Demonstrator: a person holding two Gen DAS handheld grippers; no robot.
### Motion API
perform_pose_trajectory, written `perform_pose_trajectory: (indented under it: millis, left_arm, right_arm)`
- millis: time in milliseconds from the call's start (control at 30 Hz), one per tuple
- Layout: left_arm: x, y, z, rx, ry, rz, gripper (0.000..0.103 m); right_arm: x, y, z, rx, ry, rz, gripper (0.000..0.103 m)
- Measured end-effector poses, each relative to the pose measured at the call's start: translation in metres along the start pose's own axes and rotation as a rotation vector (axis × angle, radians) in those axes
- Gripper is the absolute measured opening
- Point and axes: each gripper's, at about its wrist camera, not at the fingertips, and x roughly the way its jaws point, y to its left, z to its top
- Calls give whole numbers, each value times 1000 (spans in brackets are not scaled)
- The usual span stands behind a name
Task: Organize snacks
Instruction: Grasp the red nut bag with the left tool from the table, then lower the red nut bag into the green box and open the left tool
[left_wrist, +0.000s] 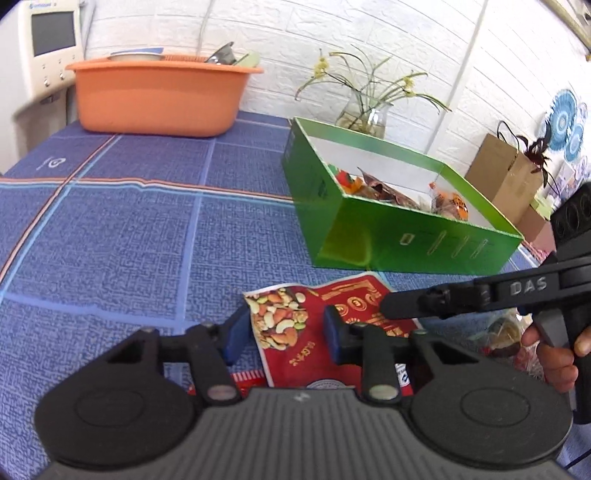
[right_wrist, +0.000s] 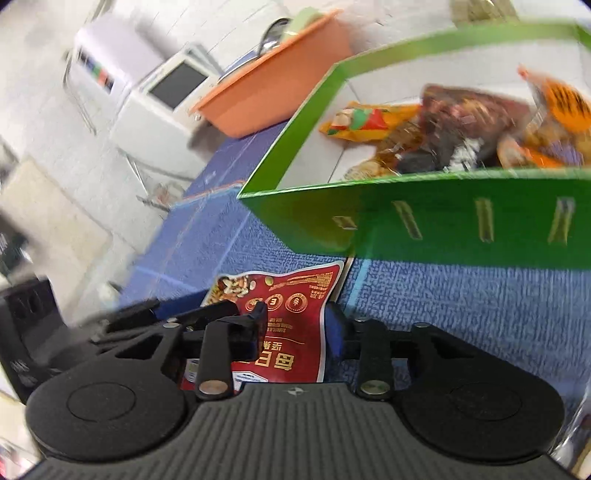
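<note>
Several snacks (right_wrist: 454, 133) are already lying in the box (left_wrist: 388, 236). Both grippers, left (left_wrist: 286, 330) and right (right_wrist: 295, 326), are pinching the nut bag (left_wrist: 295, 332), not yet boxed.

Open blue tablecloth (left_wrist: 122, 229) to the left, free to pass. Green box (left_wrist: 388, 240) walls off the way ahead, w/ snack packs (right_wrist: 458, 125) filling its far end; near corner bare. Orange basin (left_wrist: 159, 99) blocks the back edge. Red nut packet (left_wrist: 295, 332) lies just before the box.
</note>
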Motion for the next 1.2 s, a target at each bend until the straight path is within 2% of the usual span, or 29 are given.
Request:
perform_pose_trajectory:
  millis: [100,133,167,267,333,500,667,767,1000,1200]
  left_arm:
    - [-1,2,0,-2,-2,-6,26]
    - [-3,2,0,-5,-5,-10,20]
    - [-5,2,-1,-7,-10,-10,18]
    - [-14,3,-2,-16,-38,-16,16]
    - [-21,2,0,-16,-60,-22,14]
    - [-29,-3,5,0,-93,-22,11]
    - [-36,-11,4,17,-144,1,7]
    - [-43,-20,5,69,-181,17,7]
    - [-45,-21,19,18,-216,17,7]
    - [-44,-38,34,54,-252,46,7]
  right_arm:
    - [1,17,-2,-137,-13,-80,38]
    - [0,21,-4,-162,-19,-92,34]
    - [-2,24,-5,-176,-27,-98,34]
    - [-13,24,-7,-165,-79,-76,29]
    - [-23,19,-7,-144,-113,-51,18]
    - [-31,21,0,-136,-161,-38,9]
    - [-42,23,-1,-147,-206,-41,8]
    - [-51,26,-3,-168,-242,-46,8]
    - [-58,30,3,-191,-272,-43,8]
    - [-64,27,7,-182,-298,-56,8]
